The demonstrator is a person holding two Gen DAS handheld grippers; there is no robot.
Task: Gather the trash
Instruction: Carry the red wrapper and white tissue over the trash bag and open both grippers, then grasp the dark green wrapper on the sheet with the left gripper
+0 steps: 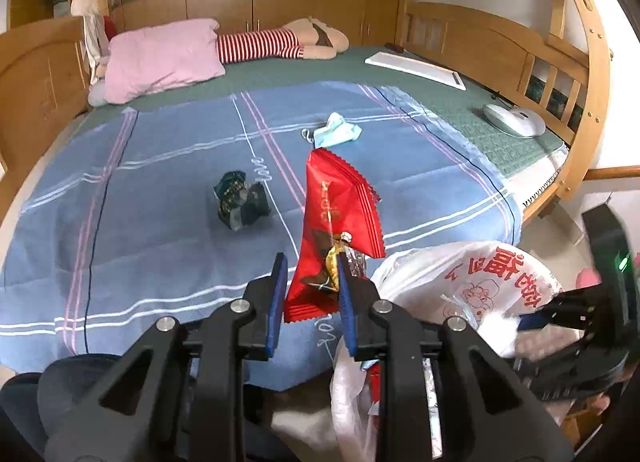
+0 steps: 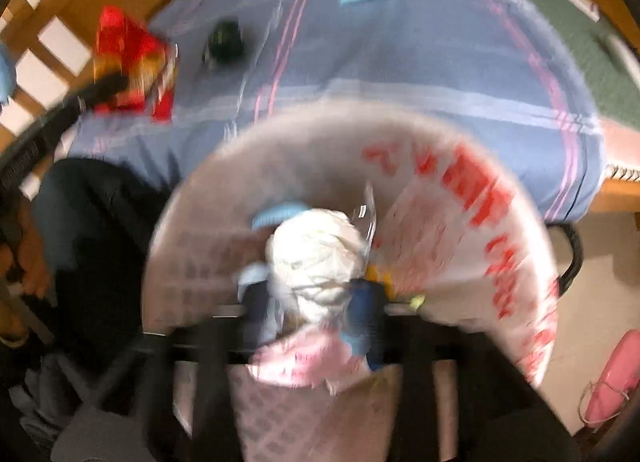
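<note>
Bedroom, wooden-framed bed [image 1: 500,49] covered by a blue plaid sheet [image 1: 160,229] over a green mat [image 1: 460,101]. Left gripper [image 1: 310,274] had its fingers spread, yet one red snack wrapper [image 1: 336,205] stood upright between them, resting against the right finger; whether it was actually pinched could not be told. Right of it, one white plastic bag [image 1: 460,274] with red print, mouth gaping, trash inside. Right gripper [image 2: 316,302] was clenched on the bunched bag edge; that view was heavily blurred. Farther out on the sheet: one crumpled dark green wrapper [image 1: 241,199] to the left, one light blue face mask [image 1: 336,129] beyond. Far end: one pink pillow [image 1: 164,57], one striped doll [image 1: 280,41]. Far right: one white board [image 1: 416,65], one white oval device [image 1: 514,119].
</note>
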